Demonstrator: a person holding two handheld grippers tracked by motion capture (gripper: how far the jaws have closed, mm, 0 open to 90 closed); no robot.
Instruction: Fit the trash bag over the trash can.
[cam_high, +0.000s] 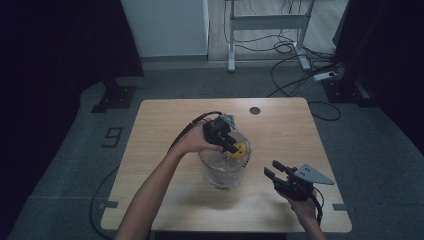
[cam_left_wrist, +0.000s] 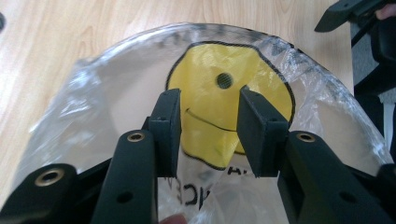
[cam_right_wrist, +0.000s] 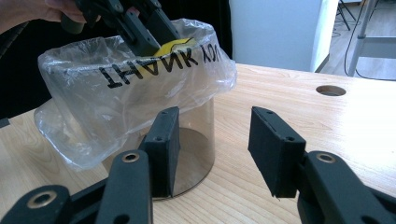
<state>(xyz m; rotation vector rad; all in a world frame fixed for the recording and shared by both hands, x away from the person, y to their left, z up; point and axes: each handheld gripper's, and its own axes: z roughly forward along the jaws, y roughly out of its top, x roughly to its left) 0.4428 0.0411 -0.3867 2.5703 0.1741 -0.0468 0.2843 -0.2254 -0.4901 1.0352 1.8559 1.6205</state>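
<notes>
A clear plastic bag (cam_high: 222, 165) with a yellow smiley face (cam_left_wrist: 210, 60) and black lettering lines a see-through round container (cam_right_wrist: 196, 140) in the middle of the wooden table (cam_high: 165, 120). My left gripper (cam_high: 234, 146) hovers over the bag's mouth and points down into it. Its jaws stand apart in the left gripper view (cam_left_wrist: 209, 100), with the smiley showing through the gap and nothing pinched. The right gripper view shows that gripper (cam_right_wrist: 149, 39) at the bag's top rim. My right gripper (cam_high: 270, 167) is low at the container's right, open (cam_right_wrist: 215, 114) and holding nothing.
A round cable hole (cam_high: 255, 110) sits near the table's far edge. Behind the table stand a white cabinet (cam_high: 167, 25) and a desk frame (cam_high: 265, 22). Cables (cam_high: 295, 50) and a power strip (cam_high: 327, 75) lie on the floor.
</notes>
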